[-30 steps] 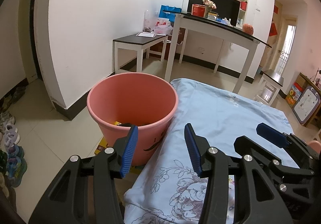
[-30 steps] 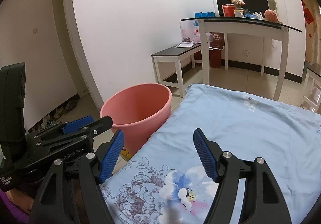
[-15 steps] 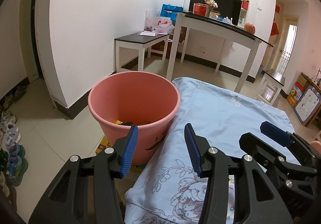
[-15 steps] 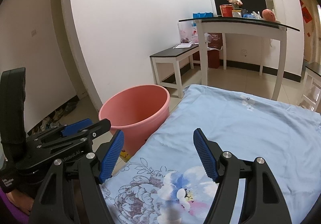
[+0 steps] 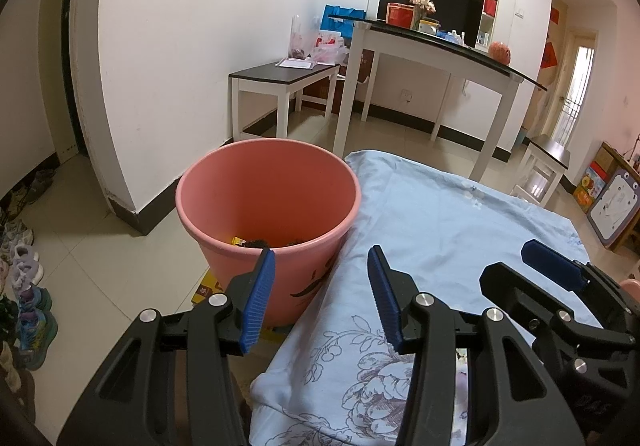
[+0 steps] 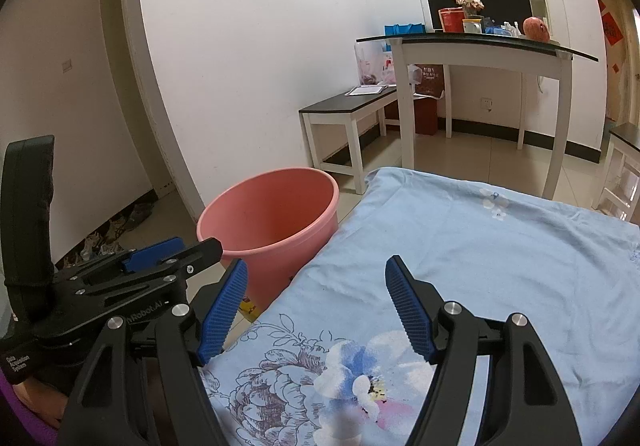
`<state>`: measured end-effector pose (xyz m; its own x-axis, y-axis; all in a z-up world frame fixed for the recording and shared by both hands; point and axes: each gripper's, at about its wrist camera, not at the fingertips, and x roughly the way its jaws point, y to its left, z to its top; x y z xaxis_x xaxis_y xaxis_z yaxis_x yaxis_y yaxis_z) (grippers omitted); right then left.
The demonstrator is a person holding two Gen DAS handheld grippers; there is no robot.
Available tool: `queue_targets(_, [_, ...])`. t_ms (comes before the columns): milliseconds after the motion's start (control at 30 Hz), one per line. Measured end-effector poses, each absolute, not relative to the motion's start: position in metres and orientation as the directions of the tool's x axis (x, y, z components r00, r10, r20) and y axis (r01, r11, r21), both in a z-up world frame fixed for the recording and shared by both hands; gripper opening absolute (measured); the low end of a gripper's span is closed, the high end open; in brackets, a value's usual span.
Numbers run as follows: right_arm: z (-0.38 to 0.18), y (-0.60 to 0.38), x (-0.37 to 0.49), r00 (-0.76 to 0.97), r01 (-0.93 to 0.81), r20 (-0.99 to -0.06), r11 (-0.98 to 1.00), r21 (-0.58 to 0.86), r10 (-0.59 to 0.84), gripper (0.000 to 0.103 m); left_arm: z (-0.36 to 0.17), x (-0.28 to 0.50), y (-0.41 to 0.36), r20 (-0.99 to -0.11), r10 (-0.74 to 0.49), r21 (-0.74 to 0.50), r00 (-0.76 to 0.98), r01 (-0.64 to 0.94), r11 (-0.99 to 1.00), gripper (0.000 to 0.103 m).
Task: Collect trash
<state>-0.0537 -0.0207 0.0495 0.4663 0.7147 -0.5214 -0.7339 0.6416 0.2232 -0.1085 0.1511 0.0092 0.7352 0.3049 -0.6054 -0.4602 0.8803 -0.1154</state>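
Holding as before, both empty: left hand-held gripper (image 5: pixel 320 286) and right hand-held gripper (image 6: pixel 316 300) wide apart, bucket (image 5: pixel 266 206) just ahead-left.

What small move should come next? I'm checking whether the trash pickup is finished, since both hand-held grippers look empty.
Probably pan both cameras across the blue floral sheet for remaining trash. The left hand-held gripper and right hand-held gripper are open and hold nothing, no trash shows on the visible sheet, and the pink bucket beside it already has some scraps at the bottom.
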Motion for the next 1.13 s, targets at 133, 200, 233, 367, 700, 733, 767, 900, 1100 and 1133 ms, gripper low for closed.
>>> queue_targets(133, [0.049, -0.021, -0.053, 0.467, -0.732, -0.521, 0.643, 0.225, 0.714, 0.070, 0.008, -0.108, 0.151, -0.608, 0.305, -0.115, 0.733, -0.461, 0.880, 0.049])
queue_targets(200, [0.050, -0.021, -0.053, 0.467, -0.732, -0.522, 0.643, 0.224, 0.714, 0.070, 0.006, -0.108, 0.151, -0.609, 0.306, -0.113, 0.732, -0.462, 0.880, 0.049])
queue_targets(233, [0.049, -0.021, -0.053, 0.467, -0.733, -0.522, 0.643, 0.224, 0.714, 0.070, 0.007, -0.108, 0.151, -0.608, 0.305, -0.114, 0.733, -0.461, 0.880, 0.049])
queue_targets(367, [0.050, -0.021, -0.053, 0.468, -0.733, -0.521, 0.643, 0.224, 0.714, 0.070, 0.006, -0.108, 0.151, -0.609, 0.304, -0.115, 0.733, -0.461, 0.880, 0.049])
queue_targets(700, [0.048, -0.021, -0.052, 0.470, -0.728, -0.522, 0.647, 0.227, 0.712, 0.070, -0.002, -0.106, 0.151, -0.626, 0.303, -0.112, 0.719, -0.468, 0.877, 0.049])
queue_targets(733, [0.048, -0.021, -0.052, 0.470, -0.727, -0.523, 0.648, 0.227, 0.711, 0.070, -0.003, -0.106, 0.151, -0.625, 0.305, -0.110, 0.719, -0.468, 0.877, 0.049])
queue_targets(767, [0.048, -0.021, -0.052, 0.469, -0.727, -0.524, 0.648, 0.228, 0.711, 0.070, -0.003, -0.106, 0.151, -0.624, 0.304, -0.110, 0.720, -0.467, 0.878, 0.049])
queue_targets(900, [0.046, -0.023, -0.051, 0.472, -0.719, -0.525, 0.654, 0.235, 0.708, 0.070, -0.003, -0.105, 0.150, -0.628, 0.303, -0.107, 0.717, -0.465, 0.879, 0.049])
queue_targets(1100, [0.044, -0.025, -0.050, 0.477, -0.707, -0.527, 0.663, 0.244, 0.703, 0.070, -0.003, -0.101, 0.147, -0.634, 0.291, -0.105, 0.716, -0.453, 0.885, 0.049])
queue_targets(1133, [0.043, -0.026, -0.049, 0.480, -0.705, -0.528, 0.666, 0.244, 0.701, 0.070, -0.003, -0.100, 0.146, -0.634, 0.289, -0.102, 0.718, -0.448, 0.888, 0.049])
